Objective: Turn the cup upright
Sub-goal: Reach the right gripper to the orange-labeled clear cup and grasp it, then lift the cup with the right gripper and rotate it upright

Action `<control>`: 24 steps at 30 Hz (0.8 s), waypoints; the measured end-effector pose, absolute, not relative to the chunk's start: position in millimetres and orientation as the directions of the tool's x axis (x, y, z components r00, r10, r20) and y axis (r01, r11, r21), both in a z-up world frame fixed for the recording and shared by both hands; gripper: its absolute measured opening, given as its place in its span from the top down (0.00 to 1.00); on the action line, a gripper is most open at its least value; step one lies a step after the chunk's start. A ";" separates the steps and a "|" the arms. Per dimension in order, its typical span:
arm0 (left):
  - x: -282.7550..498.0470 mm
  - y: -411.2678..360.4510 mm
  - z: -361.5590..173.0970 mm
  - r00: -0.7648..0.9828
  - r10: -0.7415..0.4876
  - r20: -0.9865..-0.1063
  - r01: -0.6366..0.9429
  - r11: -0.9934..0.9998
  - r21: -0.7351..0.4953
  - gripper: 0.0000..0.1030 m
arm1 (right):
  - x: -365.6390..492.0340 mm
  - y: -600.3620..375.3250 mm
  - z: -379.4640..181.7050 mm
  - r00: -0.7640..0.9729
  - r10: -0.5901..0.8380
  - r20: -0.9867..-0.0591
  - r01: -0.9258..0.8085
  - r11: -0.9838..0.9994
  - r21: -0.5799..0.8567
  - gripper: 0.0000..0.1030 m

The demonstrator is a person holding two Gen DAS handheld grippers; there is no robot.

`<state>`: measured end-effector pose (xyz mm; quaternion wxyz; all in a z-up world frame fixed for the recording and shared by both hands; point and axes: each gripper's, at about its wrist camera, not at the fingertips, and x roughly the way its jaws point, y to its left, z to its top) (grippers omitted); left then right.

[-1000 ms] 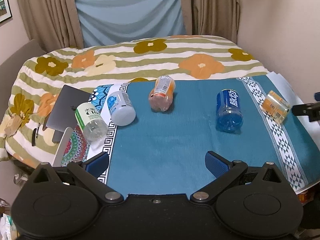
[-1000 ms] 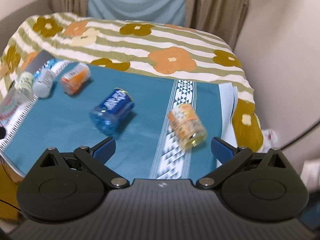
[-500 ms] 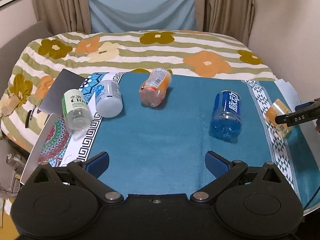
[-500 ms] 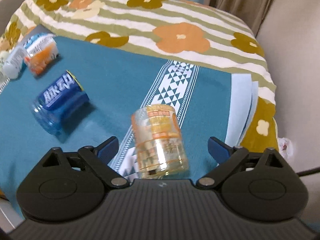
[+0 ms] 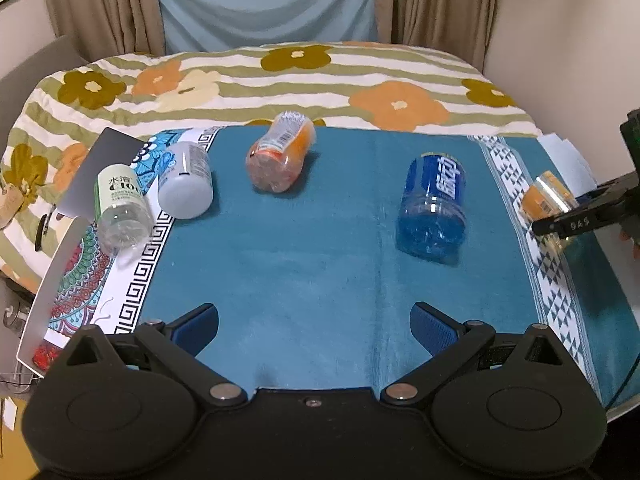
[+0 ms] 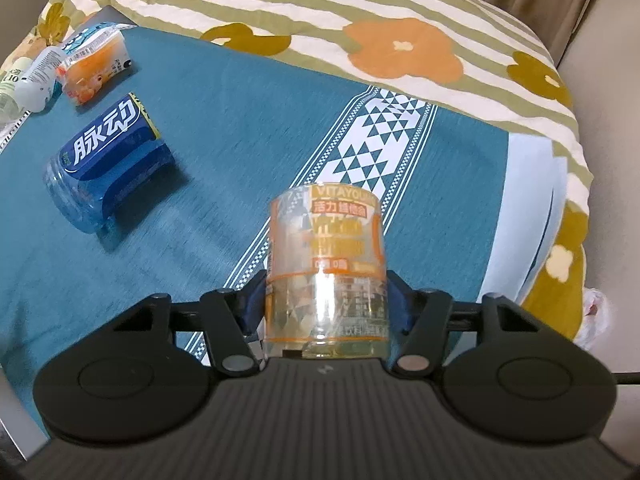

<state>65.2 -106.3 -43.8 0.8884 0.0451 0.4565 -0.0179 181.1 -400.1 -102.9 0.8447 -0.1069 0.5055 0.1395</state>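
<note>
Step in hand: grasping the cup; it appears to lie on its side, not yet righted.
Right tool (image 6: 326, 300): blue pads sit against both sides of the clear plastic cup with the orange label (image 6: 326, 264), clamped on its lower body.
Cup position: on the white-patterned border of the teal cloth (image 6: 240, 140), near the right edge of the bed, open end pointing away from the camera.
Left tool (image 5: 316, 320): fingers wide apart, holding nothing, hovering over the cloth's near edge.
Other cups: blue cup (image 5: 434, 204), orange cup (image 5: 280, 156), white cup (image 5: 185, 186) and green-labelled cup (image 5: 120, 208) all lie tipped over.
Next move: probably lift slightly, rotate the wrist until the base faces down, then set it on the cloth; a firm grip matters, since thin plastic may slip.
</note>
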 end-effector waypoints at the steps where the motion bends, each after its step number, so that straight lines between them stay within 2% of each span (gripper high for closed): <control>1: 65.8 -106.3 -44.9 0.579 0.013 -0.815 0.074 0.995 0.068 0.00 | 180.7 -400.8 -102.7 0.449 0.131 -0.884 -0.343 0.939 -0.035 0.27; 12: 62.7 -95.1 -35.8 0.595 0.022 -0.803 0.083 0.993 0.089 0.00 | 163.0 -391.6 -73.2 0.479 0.169 -0.861 -0.303 0.953 0.019 0.28; 19: 58.2 -78.4 -28.2 0.611 0.002 -0.792 0.109 0.990 0.086 0.00 | 135.1 -355.5 -40.2 0.488 0.209 -0.848 -0.270 0.959 0.081 0.27; 24: 55.6 -60.0 -26.2 0.615 -0.005 -0.789 0.137 0.985 0.100 0.00 | 114.3 -317.1 -36.5 0.486 0.224 -0.845 -0.224 0.966 0.127 0.27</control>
